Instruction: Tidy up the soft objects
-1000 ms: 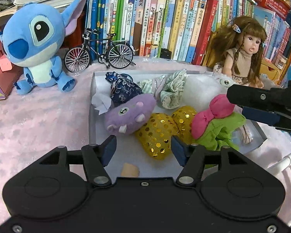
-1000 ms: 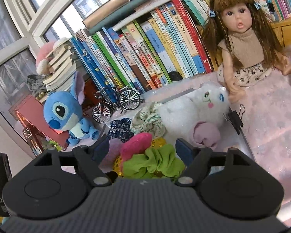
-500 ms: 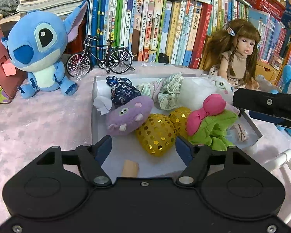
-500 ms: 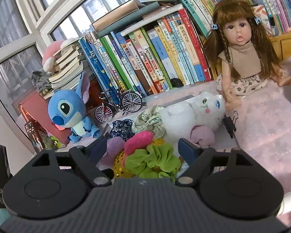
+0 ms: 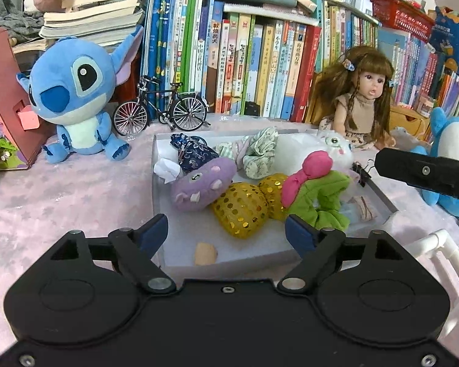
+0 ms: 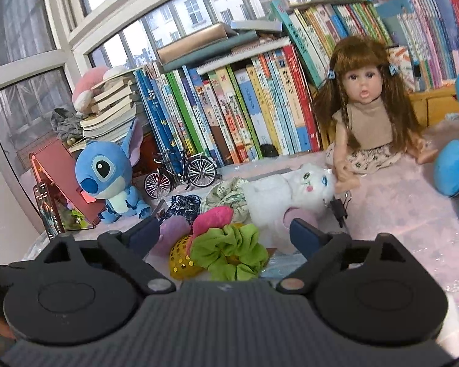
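Observation:
A white tray [image 5: 160,214] on the pink cloth holds soft things: a purple plush [image 5: 203,183], a gold sequin heart [image 5: 240,209], a green scrunchie [image 5: 322,194] with a pink bow [image 5: 309,172], a navy pouch [image 5: 192,151], a floral scrunchie [image 5: 257,151] and a white plush cat [image 5: 330,150]. My left gripper [image 5: 226,231] hovers at the tray's near edge, jaws opening, nothing between them. My right gripper [image 6: 223,231] hangs above the green scrunchie [image 6: 229,252], jaws opening, not touching it. The right gripper's body [image 5: 425,176] shows at the right of the left wrist view.
A blue Stitch plush [image 5: 76,98], a model bicycle [image 5: 160,110], a doll [image 5: 361,98] and rows of books [image 5: 244,61] stand behind the tray. A blue plush [image 5: 449,159] and a white pipe frame [image 5: 437,244] are at the right. A binder clip [image 5: 362,172] grips the tray rim.
Both grippers have drawn back from the tray and risen a little, and both jaws have spread wider. The toys in the tray lie where they were.

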A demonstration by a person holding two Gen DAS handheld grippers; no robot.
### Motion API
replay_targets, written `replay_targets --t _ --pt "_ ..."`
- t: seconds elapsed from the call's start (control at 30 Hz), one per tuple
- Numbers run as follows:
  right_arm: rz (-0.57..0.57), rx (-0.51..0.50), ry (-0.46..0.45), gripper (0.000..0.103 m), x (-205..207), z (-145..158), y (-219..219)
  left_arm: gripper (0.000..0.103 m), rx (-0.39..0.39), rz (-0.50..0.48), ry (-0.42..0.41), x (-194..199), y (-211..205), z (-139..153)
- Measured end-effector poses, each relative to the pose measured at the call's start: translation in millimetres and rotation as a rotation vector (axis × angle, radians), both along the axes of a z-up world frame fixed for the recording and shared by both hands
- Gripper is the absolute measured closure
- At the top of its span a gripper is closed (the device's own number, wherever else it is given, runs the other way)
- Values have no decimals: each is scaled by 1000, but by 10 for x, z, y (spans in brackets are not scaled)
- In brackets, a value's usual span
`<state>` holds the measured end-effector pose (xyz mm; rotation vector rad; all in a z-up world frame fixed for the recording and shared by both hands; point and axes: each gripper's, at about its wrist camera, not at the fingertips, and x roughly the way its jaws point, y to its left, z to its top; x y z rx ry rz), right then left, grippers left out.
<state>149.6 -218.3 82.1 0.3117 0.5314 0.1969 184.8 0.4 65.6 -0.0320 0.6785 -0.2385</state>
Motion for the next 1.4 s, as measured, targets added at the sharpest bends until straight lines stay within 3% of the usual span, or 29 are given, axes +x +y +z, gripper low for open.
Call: replay_targets --t 0.3,0.8,1.07,1.4 --pt "-13 -48 -38 1 -245 19 65 18 -25 7 -36 -264 49 45" --pt "-37 -97 -69 0 -613 -40 108 15 2 24 -119 -687 129 47" --pt "-50 -146 -107 0 -848 -79 165 14 -37 50 -121 -917 212 -15" --pt "-88 -198 -132 0 -1138 -184 191 12 -28 80 -127 -1145 261 -96"
